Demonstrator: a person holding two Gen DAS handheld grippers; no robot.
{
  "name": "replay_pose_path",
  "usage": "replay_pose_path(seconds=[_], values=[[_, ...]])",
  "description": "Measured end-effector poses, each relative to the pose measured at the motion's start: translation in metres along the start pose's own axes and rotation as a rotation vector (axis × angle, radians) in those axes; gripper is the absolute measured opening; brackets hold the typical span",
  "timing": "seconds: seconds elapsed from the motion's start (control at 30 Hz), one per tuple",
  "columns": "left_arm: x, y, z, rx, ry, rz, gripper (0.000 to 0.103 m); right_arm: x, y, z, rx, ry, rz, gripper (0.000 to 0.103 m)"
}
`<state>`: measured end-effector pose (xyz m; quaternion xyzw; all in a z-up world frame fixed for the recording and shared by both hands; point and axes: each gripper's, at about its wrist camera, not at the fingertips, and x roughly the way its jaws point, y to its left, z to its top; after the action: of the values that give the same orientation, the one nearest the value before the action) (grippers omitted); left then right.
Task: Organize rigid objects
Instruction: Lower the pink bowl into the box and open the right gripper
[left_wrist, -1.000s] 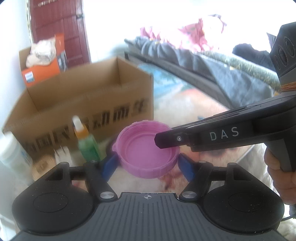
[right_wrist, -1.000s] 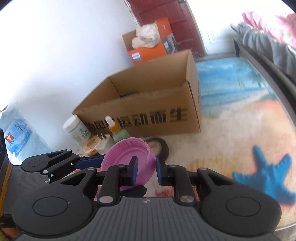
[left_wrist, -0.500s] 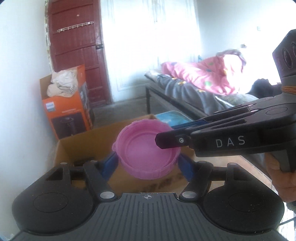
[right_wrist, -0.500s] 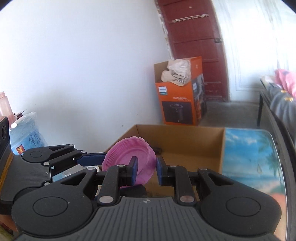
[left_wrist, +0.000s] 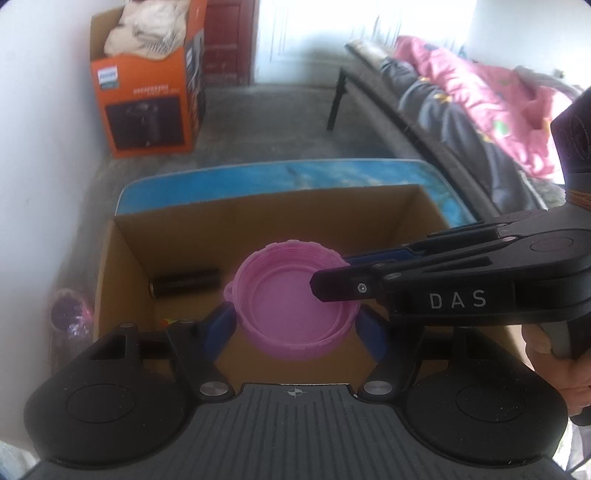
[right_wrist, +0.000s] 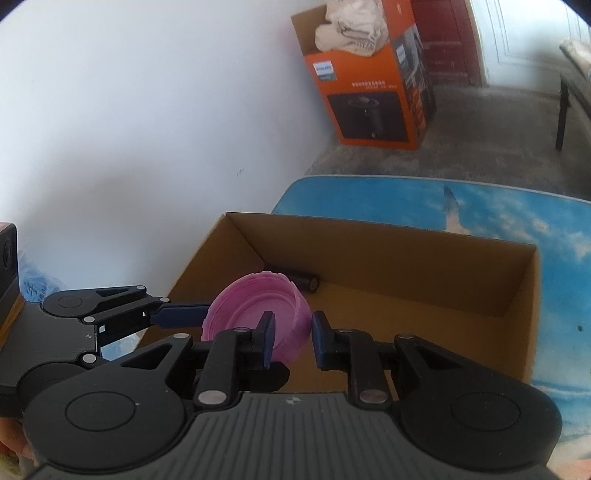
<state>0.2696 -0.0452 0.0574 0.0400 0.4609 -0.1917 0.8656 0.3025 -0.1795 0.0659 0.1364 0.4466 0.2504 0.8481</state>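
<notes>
A pink plastic lid (left_wrist: 293, 302) hangs over the open cardboard box (left_wrist: 122, 258). My left gripper (left_wrist: 295, 328) is shut on the pink lid, a blue pad on each side. My right gripper (right_wrist: 291, 338) reaches in from the right in the left wrist view and pinches the lid's rim (right_wrist: 258, 314), one finger inside and one outside. The box (right_wrist: 532, 306) holds a dark cylinder (left_wrist: 184, 282) against its far wall; it also shows in the right wrist view (right_wrist: 306, 282).
The box stands on a table with a blue beach print (right_wrist: 461, 199). An orange appliance box (left_wrist: 147, 96) stands on the floor by the white wall. A sofa with pink bedding (left_wrist: 480, 99) is at the right. A purple object (left_wrist: 70, 314) lies left of the box.
Both grippers have carried the pink lid up from the table in front of the box to above the box's opening. The view now looks down into the box.
</notes>
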Motion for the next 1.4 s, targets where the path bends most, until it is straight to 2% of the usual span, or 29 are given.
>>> replay_pose_path(seconds=[0.2, 0.4, 0.6, 0.73, 0.93, 1.1, 1.23, 1.4], values=[[0.045, 0.011, 0.021, -0.041, 0.102, 0.049, 0.071, 0.055, -0.029, 0.022, 0.058, 0.105, 0.005, 0.023], [0.074, 0.010, 0.026, -0.023, 0.180, 0.103, 0.071, 0.092, -0.041, 0.027, 0.051, 0.176, -0.022, 0.023], [0.090, 0.011, 0.024, -0.029, 0.234, 0.103, 0.071, 0.114, -0.043, 0.023, 0.022, 0.210, -0.083, 0.023], [0.086, 0.010, 0.023, -0.032, 0.233, 0.113, 0.071, 0.123, -0.045, 0.021, 0.025, 0.216, -0.112, 0.023], [0.068, 0.009, 0.019, -0.042, 0.185, 0.110, 0.072, 0.112, -0.049, 0.023, 0.043, 0.173, -0.113, 0.024], [0.038, 0.006, 0.018, -0.054, 0.115, 0.096, 0.076, 0.079, -0.051, 0.023, 0.094, 0.107, -0.078, 0.024], [-0.001, -0.005, 0.008, 0.005, 0.021, 0.125, 0.079, 0.029, -0.053, 0.010, 0.159, 0.027, 0.012, 0.024], [-0.060, -0.018, -0.016, 0.063, -0.123, 0.089, 0.084, -0.051, -0.043, -0.033, 0.165, -0.092, 0.092, 0.026]])
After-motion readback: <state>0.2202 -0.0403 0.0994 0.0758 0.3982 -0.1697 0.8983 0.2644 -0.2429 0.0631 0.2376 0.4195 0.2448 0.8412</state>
